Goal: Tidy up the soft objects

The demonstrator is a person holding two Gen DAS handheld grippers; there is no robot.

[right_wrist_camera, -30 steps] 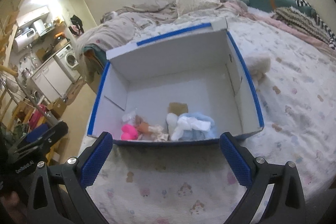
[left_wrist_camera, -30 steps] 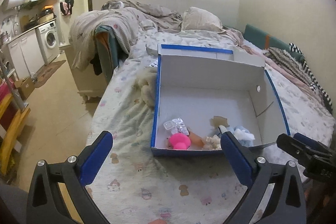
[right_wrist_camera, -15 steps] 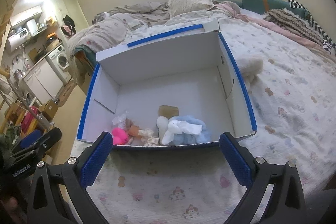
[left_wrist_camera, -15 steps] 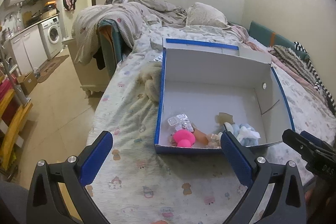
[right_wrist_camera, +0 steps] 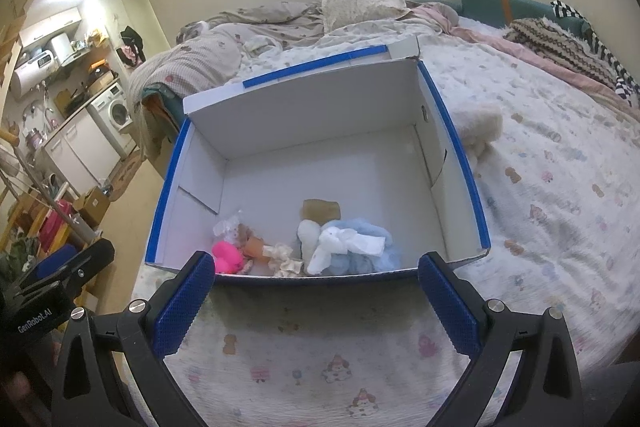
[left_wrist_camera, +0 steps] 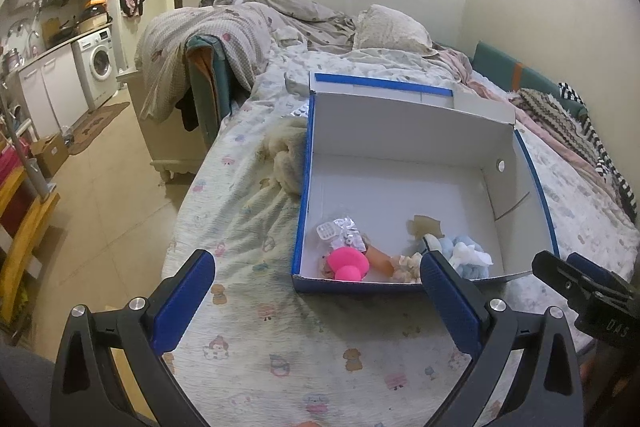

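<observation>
Soft objects lie bunched along the near wall of an open white box with blue edges, while both grippers hang short of it with nothing between their pads. In the right wrist view the right gripper has its jaws spread wide and empty over the patterned bed sheet, just before the box's near wall. In the left wrist view the left gripper is likewise wide open and holds nothing, set before the box's near left corner, with the right gripper showing at the far right edge. Inside the box, from left to right in the right wrist view, sit a pink toy, a crinkled clear packet, an orange piece, a cream frilly scrunchie, a white plush piece and a light blue fluffy cloth with a white strip lying on it; a tan patch lies just behind them on the box floor. Outside the box, a cream fluffy item rests on the bed against the right wall, and another cream plush lies against the left wall. Beyond the box are a rumpled quilt and a pillow; a washing machine stands across the room to the left.
</observation>
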